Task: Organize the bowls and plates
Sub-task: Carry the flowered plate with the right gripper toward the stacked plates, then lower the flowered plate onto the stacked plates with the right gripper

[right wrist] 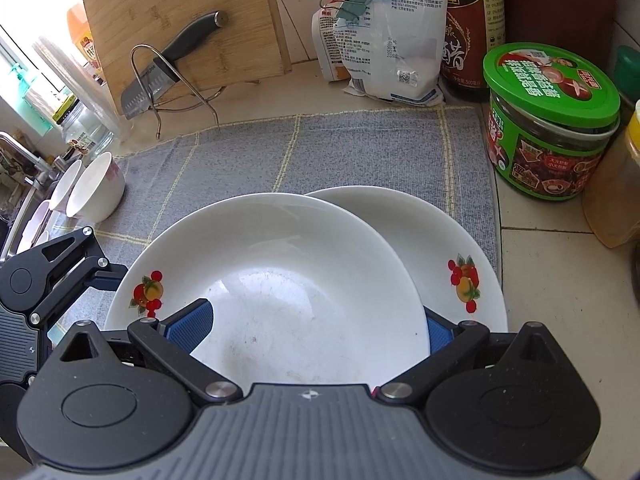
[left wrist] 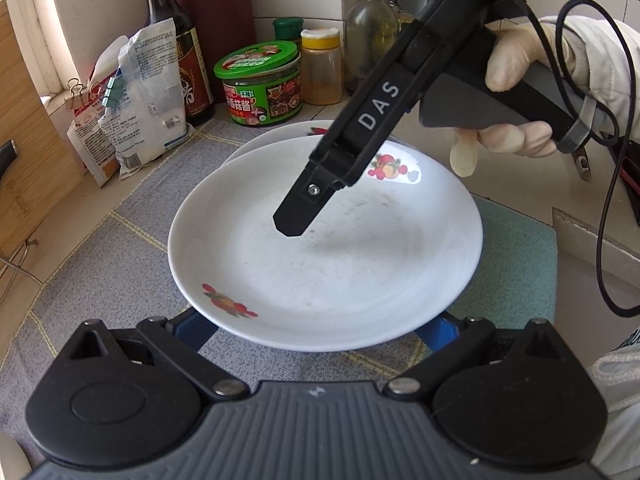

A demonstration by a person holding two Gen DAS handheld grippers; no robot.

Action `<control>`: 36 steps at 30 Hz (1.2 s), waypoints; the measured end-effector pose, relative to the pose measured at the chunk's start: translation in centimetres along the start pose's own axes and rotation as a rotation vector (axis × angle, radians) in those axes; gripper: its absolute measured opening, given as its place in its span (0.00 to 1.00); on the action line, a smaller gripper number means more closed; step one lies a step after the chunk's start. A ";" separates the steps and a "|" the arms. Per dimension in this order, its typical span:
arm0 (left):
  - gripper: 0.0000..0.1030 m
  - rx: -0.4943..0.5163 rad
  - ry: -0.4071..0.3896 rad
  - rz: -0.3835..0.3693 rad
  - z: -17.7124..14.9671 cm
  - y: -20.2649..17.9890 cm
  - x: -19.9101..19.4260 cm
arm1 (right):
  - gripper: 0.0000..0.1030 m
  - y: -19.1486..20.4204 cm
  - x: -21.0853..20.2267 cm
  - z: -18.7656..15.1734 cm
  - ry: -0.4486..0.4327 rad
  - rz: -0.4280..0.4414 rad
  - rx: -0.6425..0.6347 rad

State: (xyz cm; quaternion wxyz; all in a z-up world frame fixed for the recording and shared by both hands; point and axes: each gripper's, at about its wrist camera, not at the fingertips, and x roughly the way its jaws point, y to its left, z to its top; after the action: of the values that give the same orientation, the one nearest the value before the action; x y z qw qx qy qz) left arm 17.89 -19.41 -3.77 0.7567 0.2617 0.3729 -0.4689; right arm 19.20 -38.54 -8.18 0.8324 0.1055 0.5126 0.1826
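Plates first: your left gripper is spreading its blue pads wide, and the near rim of the top plate is sitting between them, though whether the pads are touching it is hidden under the rim. Your right gripper is also standing wide open, one pad lying over the inside of the top plate and the other just outside its rim. In the left view your gloved hand is holding the right gripper above the plate's middle, fingers pointing down. The top plate is resting tilted on a second plate, overlapping most of it, and both are sitting on the grey mat. Off to the left edge of the mat, white bowls are leaning in a row. Beyond the plates, a green-lidded jar, a bottle, clipped bags and a cutting board with a knife are lining the wall.
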 end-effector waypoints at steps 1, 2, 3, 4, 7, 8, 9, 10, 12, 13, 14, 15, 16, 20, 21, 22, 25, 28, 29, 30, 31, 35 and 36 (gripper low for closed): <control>0.98 0.003 0.003 -0.001 0.1 0.0 0.1 | 1.00 0.0 0.1 0.0 0.001 -0.002 0.001; 0.98 0.006 0.006 -0.001 0.1 0.0 0.1 | 1.00 -0.1 0.1 -0.1 0.002 -0.004 0.003; 0.98 0.010 0.008 -0.002 0.1 0.1 0.2 | 1.00 -0.1 0.1 -0.2 0.004 -0.006 0.006; 0.98 0.015 0.010 -0.002 0.1 0.1 0.3 | 1.00 -0.2 0.1 -0.3 0.003 -0.007 0.009; 0.98 0.031 0.018 0.000 0.2 0.1 0.5 | 1.00 -0.2 -0.1 -0.4 0.002 -0.007 0.014; 0.98 0.036 0.020 0.000 0.2 0.2 0.6 | 1.00 -0.3 -0.2 -0.5 0.002 -0.007 0.015; 0.98 0.042 0.020 -0.001 0.2 0.2 0.7 | 1.00 -0.3 -0.3 -0.5 0.003 -0.007 0.016; 0.98 0.045 0.021 -0.001 0.2 0.2 0.7 | 1.00 -0.3 -0.3 -0.6 0.003 -0.008 0.017; 0.98 0.056 0.020 0.005 0.1 0.2 0.7 | 1.00 -0.3 -0.4 -0.8 0.008 -0.015 0.018; 0.98 0.063 0.020 0.008 0.2 0.2 0.7 | 1.00 -0.4 -0.4 -0.8 0.009 -0.017 0.019; 0.98 0.067 0.020 0.008 0.2 0.3 0.7 | 1.00 -0.4 -0.5 -1.0 0.009 -0.018 0.022; 0.98 0.072 0.019 0.008 0.2 0.3 0.8 | 1.00 -0.5 -0.5 -1.1 0.009 -0.019 0.029; 0.98 0.075 0.019 0.008 0.2 0.3 0.8 | 1.00 -0.6 -0.6 -1.2 0.008 -0.020 0.034; 0.97 0.081 0.021 0.009 0.3 0.3 1.0 | 1.00 -0.7 -0.8 -1.5 0.006 -0.026 0.043; 0.97 0.084 0.021 0.009 0.3 0.3 1.1 | 1.00 -0.7 -0.8 -1.5 0.006 -0.027 0.045; 0.97 0.086 0.022 0.010 0.3 0.3 1.1 | 1.00 -0.8 -0.9 -1.6 0.006 -0.028 0.047; 0.97 0.095 0.022 0.013 0.4 0.3 1.3 | 1.00 -0.8 -1.0 -1.8 0.004 -0.031 0.054; 0.97 0.100 0.022 0.015 0.4 0.3 1.5 | 1.00 -0.9 -1.1 -1.9 0.005 -0.036 0.058; 0.97 0.098 0.022 0.014 0.4 0.3 1.6 | 1.00 -0.9 -1.2 -1.9 0.005 -0.037 0.059; 0.97 0.100 0.021 0.014 0.4 0.4 1.6 | 1.00 -1.0 -1.2 -1.9 0.006 -0.038 0.060; 0.97 0.102 0.020 0.015 0.4 0.3 1.6 | 1.00 -0.9 -1.3 -2.0 0.006 -0.040 0.061; 0.97 0.104 0.020 0.012 0.5 0.4 1.7 | 1.00 -0.8 -1.6 -2.1 0.003 -0.047 0.064; 0.97 0.105 0.020 0.011 0.6 0.5 1.8 | 1.00 -0.8 -1.6 -2.1 0.002 -0.049 0.066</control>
State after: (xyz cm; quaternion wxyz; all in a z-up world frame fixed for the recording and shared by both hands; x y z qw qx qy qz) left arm 18.99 -20.53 -4.84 0.7408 0.3077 0.3539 -0.4809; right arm 16.79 -39.99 -8.13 0.8321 0.1199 0.5217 0.1451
